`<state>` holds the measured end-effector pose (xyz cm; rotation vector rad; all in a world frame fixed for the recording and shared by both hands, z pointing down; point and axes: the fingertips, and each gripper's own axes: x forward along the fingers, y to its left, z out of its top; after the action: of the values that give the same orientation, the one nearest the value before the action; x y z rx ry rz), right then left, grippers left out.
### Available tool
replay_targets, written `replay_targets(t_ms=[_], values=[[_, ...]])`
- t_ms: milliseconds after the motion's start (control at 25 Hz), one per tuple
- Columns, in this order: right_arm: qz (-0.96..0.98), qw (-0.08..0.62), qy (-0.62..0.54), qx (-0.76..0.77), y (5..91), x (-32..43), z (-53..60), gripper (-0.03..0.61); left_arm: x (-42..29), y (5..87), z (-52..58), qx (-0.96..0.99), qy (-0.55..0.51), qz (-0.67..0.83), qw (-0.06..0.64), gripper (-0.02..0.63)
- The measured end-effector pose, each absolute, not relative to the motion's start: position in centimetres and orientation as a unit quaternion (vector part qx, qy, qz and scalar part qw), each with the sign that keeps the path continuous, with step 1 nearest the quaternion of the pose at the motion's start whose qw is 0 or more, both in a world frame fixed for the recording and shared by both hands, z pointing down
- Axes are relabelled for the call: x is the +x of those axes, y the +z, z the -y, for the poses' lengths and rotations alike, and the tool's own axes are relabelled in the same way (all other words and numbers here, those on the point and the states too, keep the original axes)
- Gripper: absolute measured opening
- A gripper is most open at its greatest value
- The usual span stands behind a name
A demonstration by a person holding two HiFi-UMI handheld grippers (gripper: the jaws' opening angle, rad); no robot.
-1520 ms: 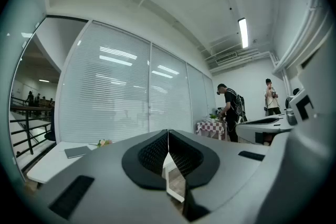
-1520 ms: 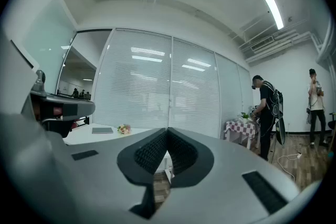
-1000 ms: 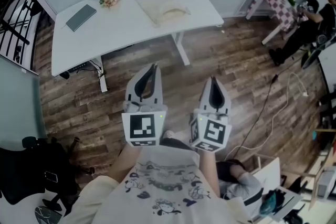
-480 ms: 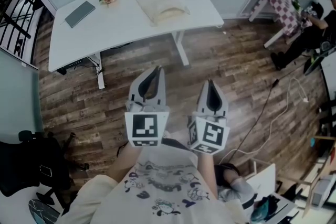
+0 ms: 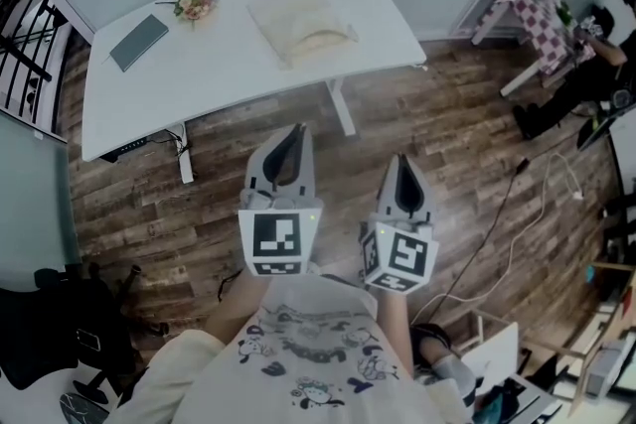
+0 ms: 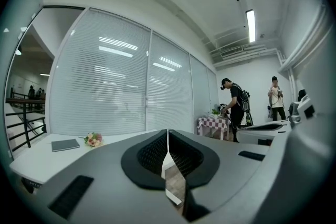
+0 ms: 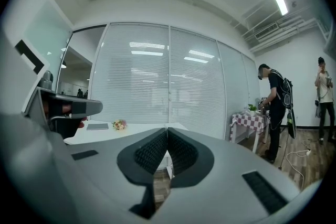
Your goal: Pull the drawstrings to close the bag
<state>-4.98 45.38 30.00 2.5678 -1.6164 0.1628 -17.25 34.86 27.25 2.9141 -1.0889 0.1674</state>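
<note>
A pale cloth drawstring bag [image 5: 301, 25] lies flat on the white table [image 5: 229, 65], right of its middle; its strings are too small to make out. Both grippers hang over the wooden floor, well short of the table. My left gripper [image 5: 297, 129] is shut with nothing in it, its tips meeting [image 6: 167, 132]. My right gripper [image 5: 403, 157] is shut and empty too [image 7: 167, 130]. Both point toward the table. In the gripper views the bag is hidden behind the jaws.
On the table's left part lie a dark notebook [image 5: 138, 42] and a small flower bunch [image 5: 195, 3]. A checked-cloth side table [image 5: 538, 12] and people stand at the far right. A black chair [image 5: 60, 333] sits at lower left; cables run over the floor at right.
Both grippers have moved forward toward the table, which now looks larger and nearer in the head view. Their jaws have stayed shut.
</note>
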Motion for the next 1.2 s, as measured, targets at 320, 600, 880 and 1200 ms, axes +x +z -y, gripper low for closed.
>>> replay_targets(t_ms=[320,600,880,1200], values=[[0.528,0.057,0.063,0.845,30.2,-0.7,-36.5,0.014,-13.2,27.0,-25.8,0.937,0.056,0.346,0.011,0.041],[0.530,0.058,0.065,0.844,30.5,1.7,-28.3,0.014,-11.7,27.7,-18.1,0.934,0.063,0.351,0.016,0.041],[0.534,0.067,0.078,0.839,31.4,2.9,-23.4,0.014,-11.2,28.6,-12.7,0.929,0.069,0.364,0.025,0.041],[0.559,0.101,0.110,0.816,35.1,3.9,-19.8,0.014,-11.4,31.5,-9.0,0.912,0.095,0.396,0.049,0.041]])
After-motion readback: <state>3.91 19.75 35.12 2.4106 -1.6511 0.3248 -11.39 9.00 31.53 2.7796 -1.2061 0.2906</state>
